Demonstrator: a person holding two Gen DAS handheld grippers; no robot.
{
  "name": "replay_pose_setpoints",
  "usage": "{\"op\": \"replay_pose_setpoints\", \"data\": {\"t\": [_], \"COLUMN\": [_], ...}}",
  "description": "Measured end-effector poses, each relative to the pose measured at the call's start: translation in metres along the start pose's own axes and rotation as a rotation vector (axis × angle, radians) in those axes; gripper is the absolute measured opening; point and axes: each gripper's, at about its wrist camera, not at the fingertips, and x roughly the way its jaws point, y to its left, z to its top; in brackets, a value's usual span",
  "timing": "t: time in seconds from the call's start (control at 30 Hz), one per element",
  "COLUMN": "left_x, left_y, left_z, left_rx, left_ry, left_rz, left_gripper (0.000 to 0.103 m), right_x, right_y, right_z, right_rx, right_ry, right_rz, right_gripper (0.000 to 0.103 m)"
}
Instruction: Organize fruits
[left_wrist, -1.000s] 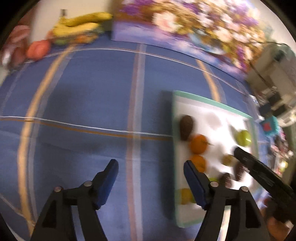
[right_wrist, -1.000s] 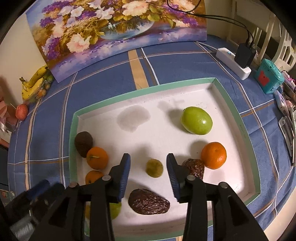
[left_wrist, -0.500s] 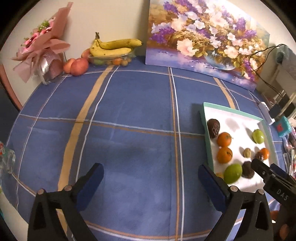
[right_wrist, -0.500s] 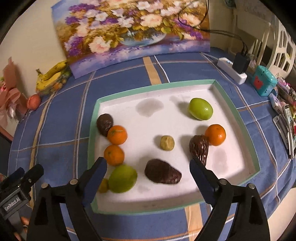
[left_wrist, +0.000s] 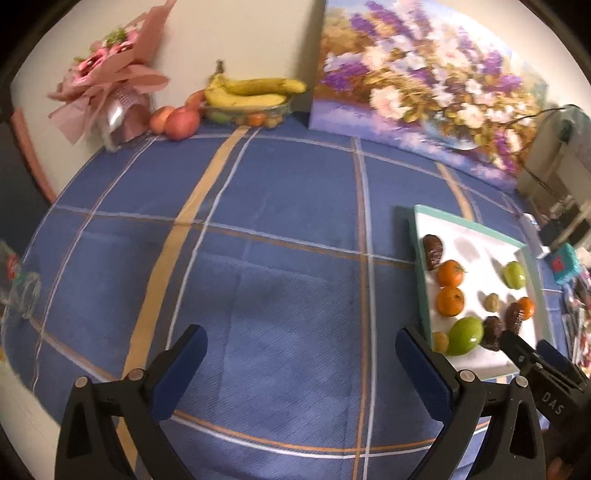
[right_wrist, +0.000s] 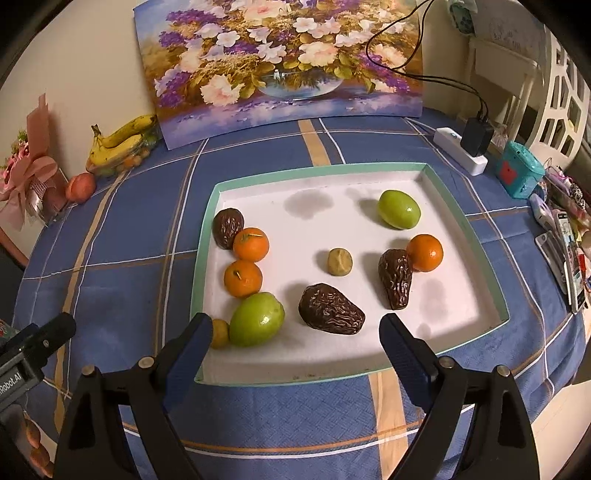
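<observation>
A white tray with a teal rim (right_wrist: 465, 221) (left_wrist: 419, 266) lies on the blue checked cloth. In it are three oranges (right_wrist: 251, 244), two green fruits (right_wrist: 399, 209) (right_wrist: 256, 319), three dark wrinkled fruits (right_wrist: 330, 309), a small tan fruit (right_wrist: 340, 261) and a small yellow one (right_wrist: 220, 332). My right gripper (right_wrist: 295, 345) hangs open above the tray's near edge, nothing between its fingers. Over bare cloth left of the tray, my left gripper (left_wrist: 301, 356) is open and empty.
At the back stand a flower painting (right_wrist: 284, 59), a bowl with bananas (left_wrist: 251, 98), peaches (left_wrist: 179, 120) and a pink bouquet (left_wrist: 110, 92). A power strip with charger (right_wrist: 465, 147), a teal box (right_wrist: 519, 170) and small items lie right of the tray.
Both grippers opened wide and drew back from the tray, rising a little. The right one let go of the small tan fruit area; the views now take in more table.
</observation>
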Motion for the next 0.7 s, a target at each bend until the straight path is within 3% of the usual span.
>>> {"op": "replay_pose_setpoints", "data": {"t": [0.23,0.7], "left_x": [0.005,0.002], "left_y": [0.008,-0.005], "left_z": [-0.001,-0.002], "left_rx": [-0.046,0.024], "left_ry": [0.033,0.029], "left_rz": [0.038,0.069], "left_gripper": [0.103,0.103], "right_x": [0.000,0.000], "right_y": [-0.002,-0.004], "right_z": [0.001,0.001], "right_rx": [-0.002,0.011], "right_ry": [0.001,-0.003], "right_rz": [-0.017,-0.014], "right_gripper": [0.092,0.092]}}
